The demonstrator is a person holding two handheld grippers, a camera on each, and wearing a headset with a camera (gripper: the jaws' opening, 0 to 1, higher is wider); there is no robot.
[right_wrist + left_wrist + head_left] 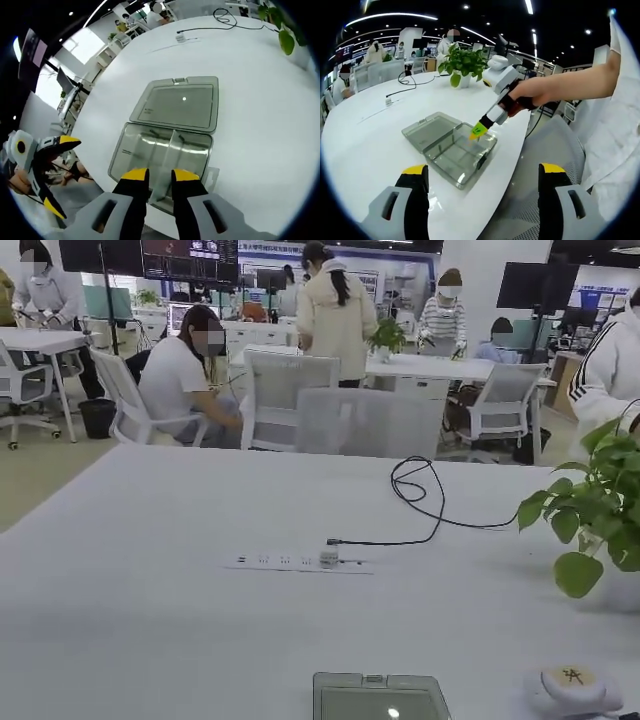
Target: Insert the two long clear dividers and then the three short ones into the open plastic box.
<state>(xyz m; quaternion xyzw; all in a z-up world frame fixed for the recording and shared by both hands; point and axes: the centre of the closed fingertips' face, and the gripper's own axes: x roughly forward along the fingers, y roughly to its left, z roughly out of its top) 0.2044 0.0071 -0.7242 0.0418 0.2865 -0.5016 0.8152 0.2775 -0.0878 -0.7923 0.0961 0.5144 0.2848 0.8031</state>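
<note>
A: Left tongs [482,170] nearest, spread wide, nothing in them, out past the edge of the surface [365,150]. Largest thing?
B: That white surface. Then the open plastic box [117,150], close to the near edge, its lid [180,102] laid flat behind the tray.
A: Dividers?
B: One clear strip [169,150] runs down the tray's middle and looks like a long divider. Seated or not, can't tell.
A: Right tongs [161,175]?
B: Over the tray's near wall, jaws nearly together. Whether they pinch that strip, can't tell.
A: Risk?
B: My guess is that clear plastic hides the slots, so a strip goes in crooked and jams. Pushing down that close to the edge could tip or slide the box off.
</note>
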